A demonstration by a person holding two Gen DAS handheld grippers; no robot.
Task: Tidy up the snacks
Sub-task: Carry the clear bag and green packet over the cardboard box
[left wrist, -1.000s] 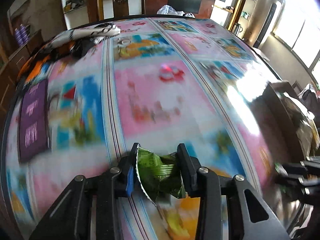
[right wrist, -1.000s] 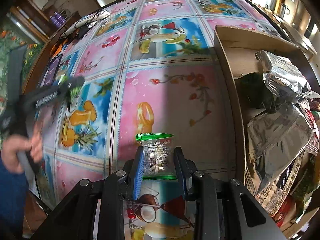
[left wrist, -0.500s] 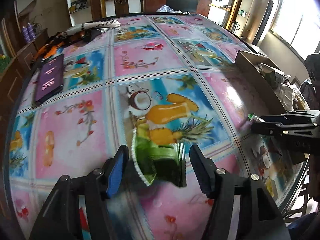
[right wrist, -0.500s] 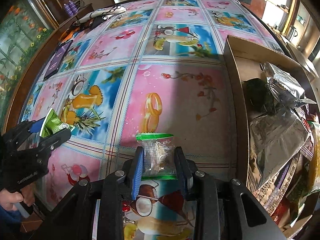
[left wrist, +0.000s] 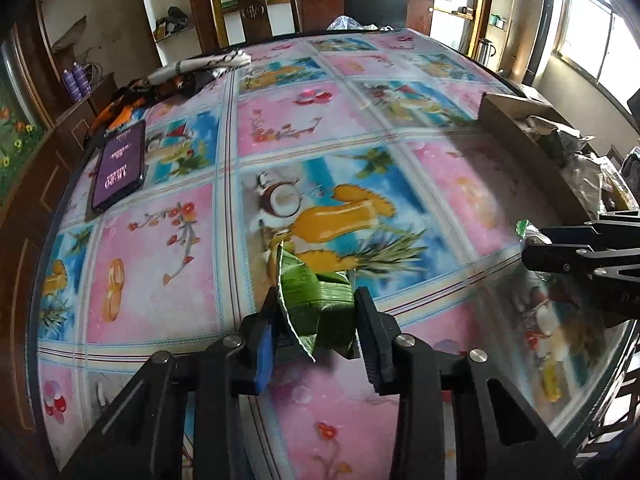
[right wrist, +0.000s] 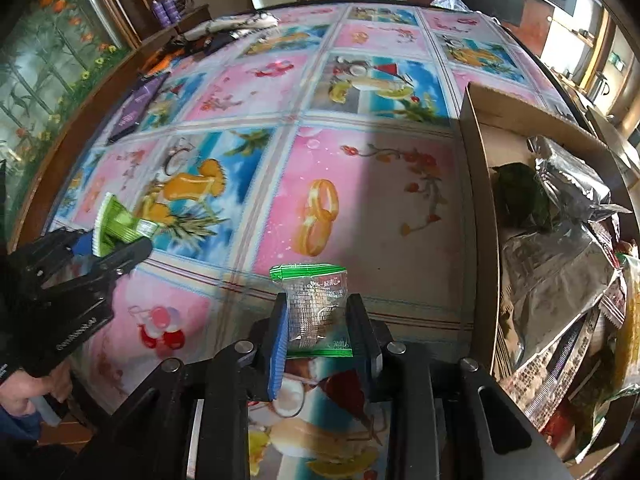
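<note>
A crumpled green snack packet [left wrist: 308,284] sits between the jaws of my left gripper [left wrist: 316,306], which are closing with both pads pressing on it, low over the flowered tablecloth [left wrist: 160,264]. From the right wrist view, the same left gripper [right wrist: 116,240] and green packet [right wrist: 116,224] show at the left. My right gripper [right wrist: 318,314] holds a clear packet with green ends [right wrist: 316,300], jaws closing on its sides, just left of the cardboard box [right wrist: 480,240]. The right gripper [left wrist: 530,242] also shows at the right edge of the left wrist view.
The open cardboard box [left wrist: 512,120] at the table's right side holds silver foil bags [right wrist: 560,264] and other packets. A purple book [left wrist: 118,164] and bunched cloth [left wrist: 200,66] lie at the far left. A wooden chair [left wrist: 248,4] stands behind. A hand [right wrist: 24,392] grips the left tool.
My left gripper moved across the table toward the box, opened around the green packet, and has shut on it again. The right gripper kept its packet and rolled slightly.
</note>
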